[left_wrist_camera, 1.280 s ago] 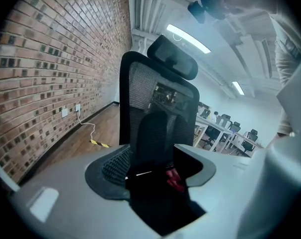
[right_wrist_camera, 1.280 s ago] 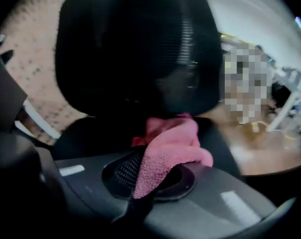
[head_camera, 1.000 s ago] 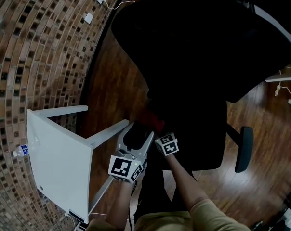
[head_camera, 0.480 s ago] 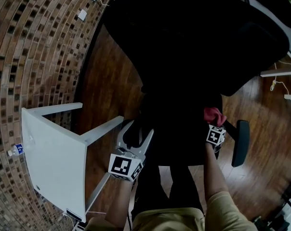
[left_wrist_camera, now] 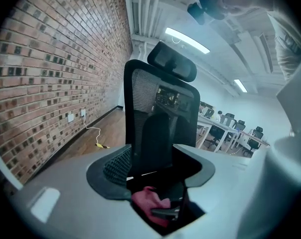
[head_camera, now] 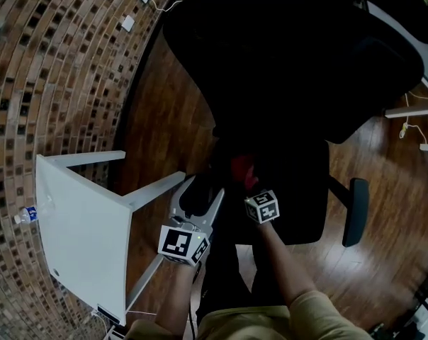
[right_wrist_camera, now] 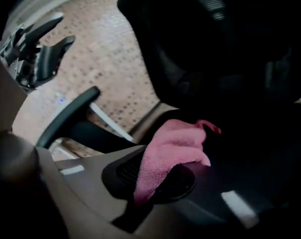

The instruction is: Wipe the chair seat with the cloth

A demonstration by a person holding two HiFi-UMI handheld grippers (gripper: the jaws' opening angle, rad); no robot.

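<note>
The black office chair's seat (head_camera: 299, 197) lies below its tall backrest (head_camera: 299, 55). A pink cloth (head_camera: 242, 168) is pressed on the seat's left-middle part, and my right gripper (head_camera: 248, 183) is shut on it. In the right gripper view the cloth (right_wrist_camera: 173, 153) bulges out between the jaws of the right gripper (right_wrist_camera: 155, 178). My left gripper (head_camera: 203, 190) hangs open at the seat's left front edge, holding nothing. In the left gripper view the left gripper (left_wrist_camera: 155, 171) frames the backrest (left_wrist_camera: 160, 113) and the cloth (left_wrist_camera: 148, 200).
A white table (head_camera: 79, 239) stands left of the chair on the wood floor. A brick wall (head_camera: 44, 62) curves along the left. The chair's right armrest (head_camera: 354, 211) sticks out; the left armrest (right_wrist_camera: 66, 116) shows in the right gripper view. Desks and cables lie at far right.
My right gripper carried the cloth from the seat's left side over to its right edge and is now back at the left-middle. The left gripper stayed put.
</note>
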